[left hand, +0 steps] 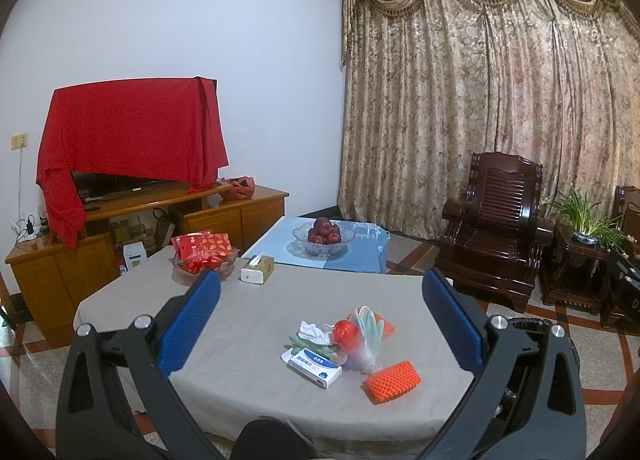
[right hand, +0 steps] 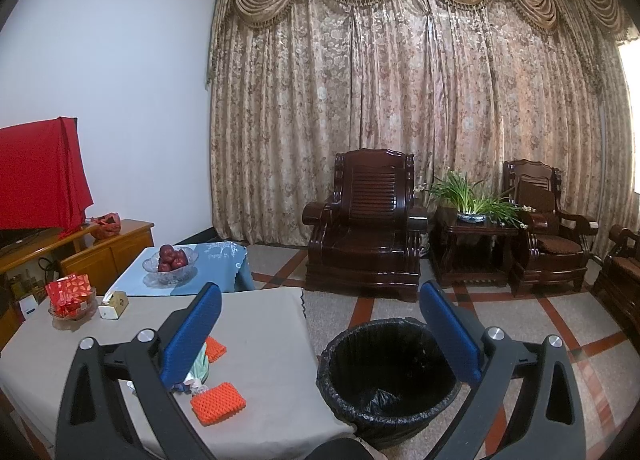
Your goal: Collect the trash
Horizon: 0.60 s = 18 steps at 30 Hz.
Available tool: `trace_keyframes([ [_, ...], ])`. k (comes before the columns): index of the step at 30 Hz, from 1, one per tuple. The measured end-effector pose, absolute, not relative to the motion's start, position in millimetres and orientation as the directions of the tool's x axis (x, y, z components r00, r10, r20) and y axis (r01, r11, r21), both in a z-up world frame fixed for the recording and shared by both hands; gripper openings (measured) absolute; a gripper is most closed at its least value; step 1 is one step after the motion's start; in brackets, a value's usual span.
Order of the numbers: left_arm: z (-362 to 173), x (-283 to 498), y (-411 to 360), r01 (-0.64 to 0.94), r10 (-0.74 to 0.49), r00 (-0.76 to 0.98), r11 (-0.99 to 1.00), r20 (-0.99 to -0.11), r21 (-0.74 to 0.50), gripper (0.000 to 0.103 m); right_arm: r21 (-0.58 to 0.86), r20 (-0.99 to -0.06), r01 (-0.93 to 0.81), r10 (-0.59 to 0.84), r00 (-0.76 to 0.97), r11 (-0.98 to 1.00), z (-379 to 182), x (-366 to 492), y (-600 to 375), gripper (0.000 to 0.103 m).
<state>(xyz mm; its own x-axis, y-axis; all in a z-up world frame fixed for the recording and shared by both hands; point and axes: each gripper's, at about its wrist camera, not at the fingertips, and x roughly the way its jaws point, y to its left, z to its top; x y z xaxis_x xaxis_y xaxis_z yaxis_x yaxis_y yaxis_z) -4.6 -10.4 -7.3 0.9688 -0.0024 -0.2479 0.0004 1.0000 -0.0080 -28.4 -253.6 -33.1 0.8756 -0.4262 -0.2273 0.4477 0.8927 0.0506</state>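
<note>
Trash [left hand: 352,344] lies in a small heap on the grey worktop [left hand: 240,340]: an orange foam net [left hand: 393,381], a white and blue box [left hand: 314,368], crumpled tissue [left hand: 314,330] and a plastic bag, all ahead of the left gripper [left hand: 320,324], whose jaws stand wide and hold nothing. The right gripper [right hand: 320,332] is likewise wide and empty, above a black-lined bin [right hand: 390,376] standing on the floor just beside the worktop's edge.

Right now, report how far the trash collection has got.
Done: nothing visibly; the bin shows only its black liner. In hand: nothing, left claw and right claw are open, empty. Left: the whole pile on the table: orange foam nets, white box, crumpled tissue, plastic bag.
</note>
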Motion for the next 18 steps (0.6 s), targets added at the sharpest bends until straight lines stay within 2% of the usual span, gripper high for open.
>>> trace_keyframes([
  [18, -27, 0, -14, 0.001, -0.003, 0.967, 1.000, -0.254, -0.008, 0.098, 0.054, -0.238, 0.441, -0.418, 0.877, 0.896, -49, -29, -258, 0.097],
])
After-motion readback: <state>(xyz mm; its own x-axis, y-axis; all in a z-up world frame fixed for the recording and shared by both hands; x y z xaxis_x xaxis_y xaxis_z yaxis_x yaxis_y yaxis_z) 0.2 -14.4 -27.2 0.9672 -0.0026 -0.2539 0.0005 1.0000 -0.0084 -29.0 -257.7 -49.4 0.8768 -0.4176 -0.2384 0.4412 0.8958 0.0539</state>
